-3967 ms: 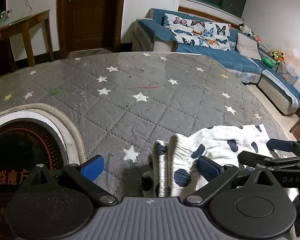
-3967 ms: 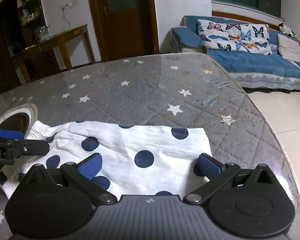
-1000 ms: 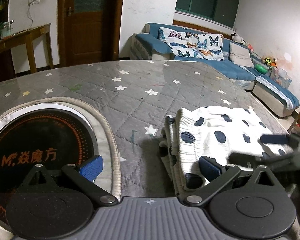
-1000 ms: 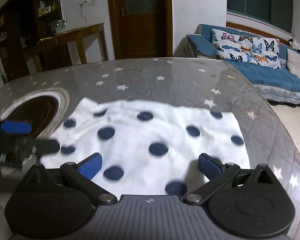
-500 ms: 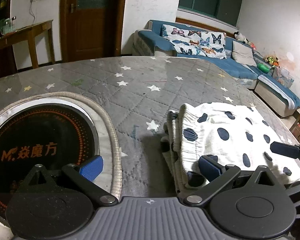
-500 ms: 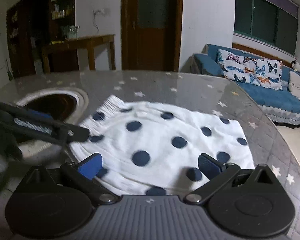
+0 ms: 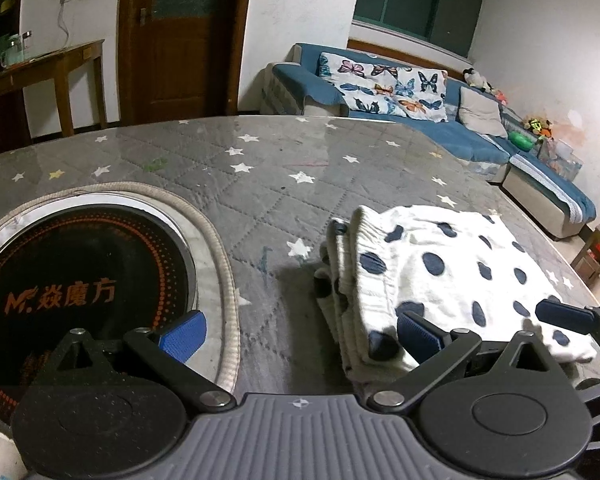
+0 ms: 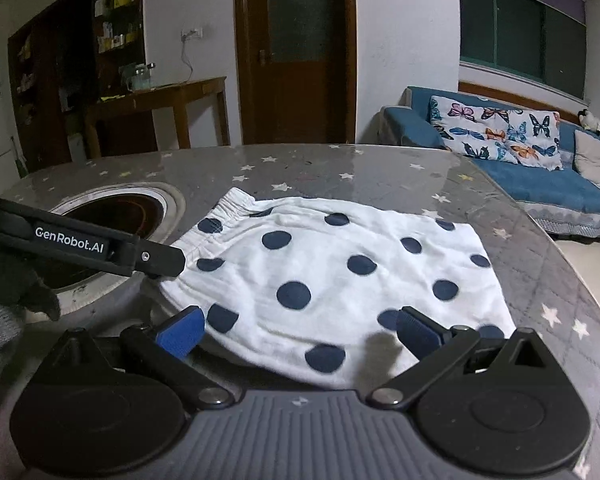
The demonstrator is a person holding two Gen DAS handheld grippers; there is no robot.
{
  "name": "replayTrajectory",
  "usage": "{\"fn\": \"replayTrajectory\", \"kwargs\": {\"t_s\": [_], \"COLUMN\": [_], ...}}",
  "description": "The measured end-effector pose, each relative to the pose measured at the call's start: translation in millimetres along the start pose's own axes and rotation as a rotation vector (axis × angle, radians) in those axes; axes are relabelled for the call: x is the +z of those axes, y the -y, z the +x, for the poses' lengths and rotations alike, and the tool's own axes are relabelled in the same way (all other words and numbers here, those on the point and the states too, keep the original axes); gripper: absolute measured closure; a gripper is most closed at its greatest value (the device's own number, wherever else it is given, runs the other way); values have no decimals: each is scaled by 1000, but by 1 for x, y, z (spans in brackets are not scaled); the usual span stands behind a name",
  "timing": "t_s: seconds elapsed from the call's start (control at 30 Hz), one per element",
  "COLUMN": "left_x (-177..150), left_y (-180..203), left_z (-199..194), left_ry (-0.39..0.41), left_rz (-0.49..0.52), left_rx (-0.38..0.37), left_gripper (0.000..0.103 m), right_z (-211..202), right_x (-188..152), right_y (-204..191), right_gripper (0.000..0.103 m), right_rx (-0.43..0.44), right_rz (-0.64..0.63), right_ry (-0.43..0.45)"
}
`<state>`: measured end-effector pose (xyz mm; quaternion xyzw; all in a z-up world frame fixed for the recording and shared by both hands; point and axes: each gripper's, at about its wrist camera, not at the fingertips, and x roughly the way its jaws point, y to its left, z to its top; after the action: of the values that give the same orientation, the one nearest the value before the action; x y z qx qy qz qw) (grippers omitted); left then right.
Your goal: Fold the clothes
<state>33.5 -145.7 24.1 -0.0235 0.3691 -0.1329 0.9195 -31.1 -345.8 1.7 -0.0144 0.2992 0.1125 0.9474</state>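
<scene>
A white garment with navy dots [image 7: 440, 276] lies folded flat on the grey star-quilted table [image 7: 260, 184], its stacked elastic edge facing left. My left gripper [image 7: 300, 336] is open just before the garment's near left corner, and its right pad overlaps that corner. The right gripper's blue fingertip [image 7: 564, 316] shows at the garment's near right edge. In the right wrist view the garment [image 8: 340, 272] fills the middle. My right gripper [image 8: 300, 330] is open over its near edge, holding nothing. The left gripper's black finger [image 8: 156, 258] reaches to the garment's left edge.
A round black induction cooker [image 7: 80, 280] is set into the table on the left, also seen as the cooker [image 8: 112, 212] in the right wrist view. The table edge [image 8: 560, 264] curves off on the right. A blue sofa [image 7: 440, 120] stands beyond. A gloved hand [image 8: 4, 320] holds the left tool.
Both grippers have risen and drawn back from the garment, which now lies flat and folded. Over the last half second the views shift only slightly.
</scene>
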Motion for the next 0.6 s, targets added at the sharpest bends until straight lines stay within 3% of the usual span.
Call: {"fn": "replayTrajectory", "kwargs": {"t_s": [0.6], "left_x": [-31], "left_y": [12], "left_z": [-48], "left_ry": [32], "left_rz": [35], "left_rx": [-83], "left_gripper": [0], "right_z": [-42], "right_x": [-33], "right_y": [10], "right_gripper": [0], "right_rx": [-58], "right_rz": [154], "right_ry": [47]}}
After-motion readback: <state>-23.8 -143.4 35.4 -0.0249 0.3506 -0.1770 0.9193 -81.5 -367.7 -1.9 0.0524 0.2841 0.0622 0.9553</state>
